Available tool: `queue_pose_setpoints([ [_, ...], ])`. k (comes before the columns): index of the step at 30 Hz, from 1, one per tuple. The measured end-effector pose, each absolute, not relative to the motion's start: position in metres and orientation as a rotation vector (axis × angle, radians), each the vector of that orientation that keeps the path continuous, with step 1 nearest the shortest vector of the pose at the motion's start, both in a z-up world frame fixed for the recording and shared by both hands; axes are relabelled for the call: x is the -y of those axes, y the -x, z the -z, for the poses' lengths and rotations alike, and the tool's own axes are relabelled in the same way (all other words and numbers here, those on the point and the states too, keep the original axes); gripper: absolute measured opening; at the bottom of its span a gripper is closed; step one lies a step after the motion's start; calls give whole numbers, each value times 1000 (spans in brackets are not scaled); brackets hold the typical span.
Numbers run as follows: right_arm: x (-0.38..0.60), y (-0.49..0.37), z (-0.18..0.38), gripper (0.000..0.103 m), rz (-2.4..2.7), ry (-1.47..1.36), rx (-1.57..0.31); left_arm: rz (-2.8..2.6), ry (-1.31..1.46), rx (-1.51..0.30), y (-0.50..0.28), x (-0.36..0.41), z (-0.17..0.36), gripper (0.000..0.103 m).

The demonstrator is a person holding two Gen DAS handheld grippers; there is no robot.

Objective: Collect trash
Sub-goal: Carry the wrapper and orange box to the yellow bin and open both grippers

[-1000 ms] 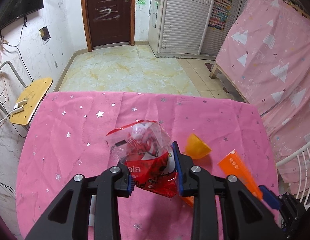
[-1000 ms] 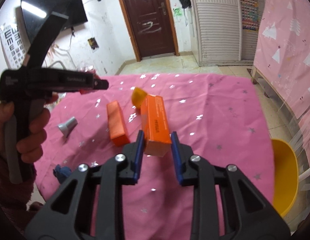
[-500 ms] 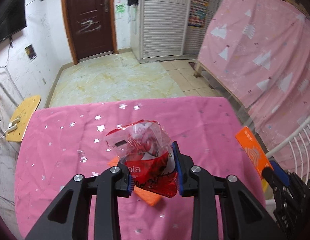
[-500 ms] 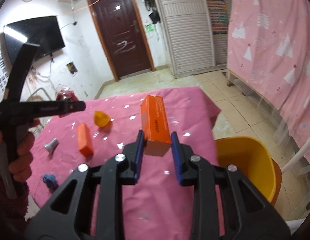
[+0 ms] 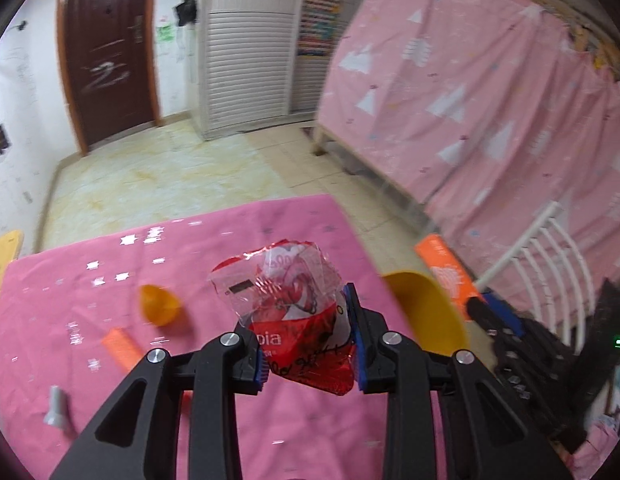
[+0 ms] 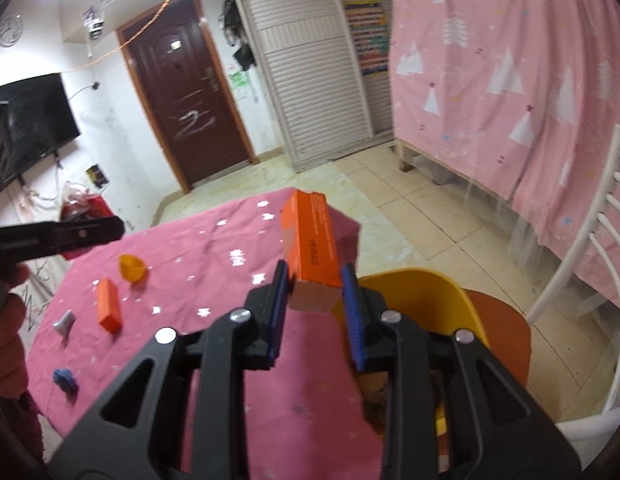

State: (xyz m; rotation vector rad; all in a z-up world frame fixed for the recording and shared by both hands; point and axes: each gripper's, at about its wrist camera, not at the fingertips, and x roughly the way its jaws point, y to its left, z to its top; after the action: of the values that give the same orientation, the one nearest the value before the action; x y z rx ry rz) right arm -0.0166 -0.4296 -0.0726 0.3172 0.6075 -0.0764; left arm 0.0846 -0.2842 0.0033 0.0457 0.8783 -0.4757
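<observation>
Blue pads of my left gripper (image 5: 308,340) clamp a crumpled red snack wrapper (image 5: 294,308), held above the pink tablecloth (image 5: 238,236); my right gripper (image 6: 314,308) pinches an orange carton (image 6: 312,250) near the rim of the yellow bin (image 6: 422,284) beside the table. Neither piece is dropped in yet. On the cloth, an orange cup (image 6: 132,267), a small orange box (image 6: 108,305), a grey cap (image 6: 64,322) and a blue scrap (image 6: 65,378) are left to collect, I judge.
</observation>
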Motion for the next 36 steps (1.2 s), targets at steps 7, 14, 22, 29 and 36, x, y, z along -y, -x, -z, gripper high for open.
queue_pose_setpoints([
  [7, 456, 23, 91, 26, 150, -330, -636, 623, -46, -889, -74, 333, 2, 23],
  [14, 478, 19, 110, 28, 164, -386, -670, 686, -65, -919, -79, 375, 17, 23],
  [22, 501, 15, 133, 33, 214, -443, -716, 748, -91, -937, -79, 421, 30, 23],
  [29, 518, 25, 129, 37, 239, -486, -682, 752, -109, -950, -77, 438, 32, 56],
  [36, 523, 31, 126, 38, 239, -505, -656, 727, -98, -950, -79, 433, 31, 66],
])
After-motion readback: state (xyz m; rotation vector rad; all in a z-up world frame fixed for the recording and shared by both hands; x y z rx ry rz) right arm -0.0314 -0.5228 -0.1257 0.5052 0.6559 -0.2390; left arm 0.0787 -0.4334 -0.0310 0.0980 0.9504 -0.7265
